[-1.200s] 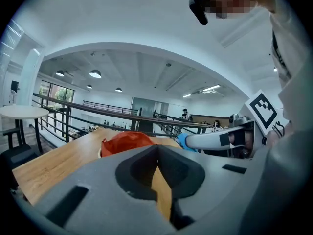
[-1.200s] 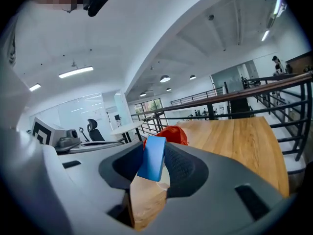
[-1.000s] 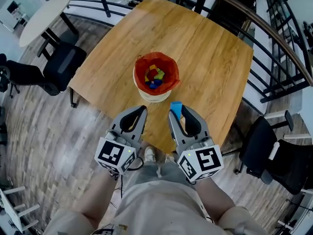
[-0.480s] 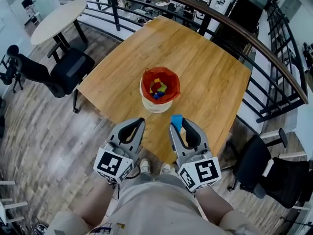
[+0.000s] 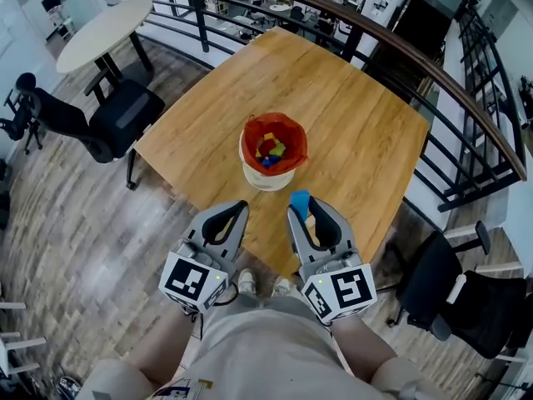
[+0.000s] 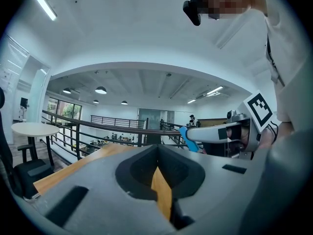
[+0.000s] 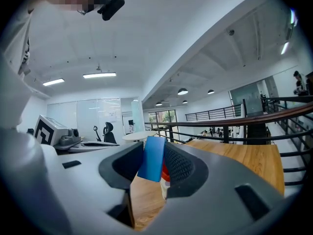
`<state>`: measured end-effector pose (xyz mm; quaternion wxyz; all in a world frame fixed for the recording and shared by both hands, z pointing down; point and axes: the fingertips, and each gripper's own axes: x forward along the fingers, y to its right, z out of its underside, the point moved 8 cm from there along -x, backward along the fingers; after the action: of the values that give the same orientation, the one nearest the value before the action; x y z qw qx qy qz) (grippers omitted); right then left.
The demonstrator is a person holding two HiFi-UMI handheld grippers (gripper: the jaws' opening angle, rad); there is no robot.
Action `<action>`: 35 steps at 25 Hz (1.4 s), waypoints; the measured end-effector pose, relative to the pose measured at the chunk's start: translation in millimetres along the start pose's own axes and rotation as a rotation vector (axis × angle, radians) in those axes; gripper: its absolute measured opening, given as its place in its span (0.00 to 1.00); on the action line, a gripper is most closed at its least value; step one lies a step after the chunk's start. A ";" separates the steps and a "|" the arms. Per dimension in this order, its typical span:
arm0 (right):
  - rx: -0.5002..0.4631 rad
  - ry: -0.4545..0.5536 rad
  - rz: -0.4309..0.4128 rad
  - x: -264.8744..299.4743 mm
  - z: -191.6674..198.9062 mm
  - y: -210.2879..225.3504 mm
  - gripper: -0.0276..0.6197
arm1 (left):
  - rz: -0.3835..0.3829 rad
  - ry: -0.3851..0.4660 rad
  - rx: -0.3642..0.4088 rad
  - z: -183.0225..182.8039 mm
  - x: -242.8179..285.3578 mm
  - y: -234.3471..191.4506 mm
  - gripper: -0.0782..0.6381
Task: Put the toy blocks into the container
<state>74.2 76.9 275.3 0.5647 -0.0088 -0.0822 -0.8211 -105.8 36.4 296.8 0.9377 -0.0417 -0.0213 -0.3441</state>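
A white container [image 5: 266,176] lined with a red bag stands mid-table on the wooden table [image 5: 350,115], with several coloured blocks [image 5: 271,148] inside it. My right gripper [image 5: 300,203] is shut on a blue block [image 5: 299,198] and hovers just short of the container, near the table's front edge. In the right gripper view the blue block [image 7: 152,158] stands upright between the jaws, with the red bag [image 7: 166,172] behind it. My left gripper [image 5: 241,208] hangs beside the right one, its tips together and nothing in them. The left gripper view shows its tips [image 6: 157,147] meeting.
A black railing [image 5: 466,98] curves round the far and right sides of the table. Black office chairs [image 5: 117,119] stand at the left and another chair [image 5: 450,282] at the right. A round white table [image 5: 104,23] is at the far left. The person's feet [image 5: 262,284] are below the front edge.
Both grippers have risen slightly side by side, the blue block still held in the right one. The head view has pulled back and shifted, so the table looks smaller.
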 end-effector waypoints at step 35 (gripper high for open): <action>-0.125 -0.092 0.005 128.7 -1.1 61.1 0.27 | -0.037 -0.046 0.009 0.3 98.9 -65.6 0.13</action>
<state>84.5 -63.7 295.7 0.5608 -0.0821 -0.0566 -0.8219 -72.8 -77.1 308.0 0.9306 -0.0452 -0.0452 -0.3605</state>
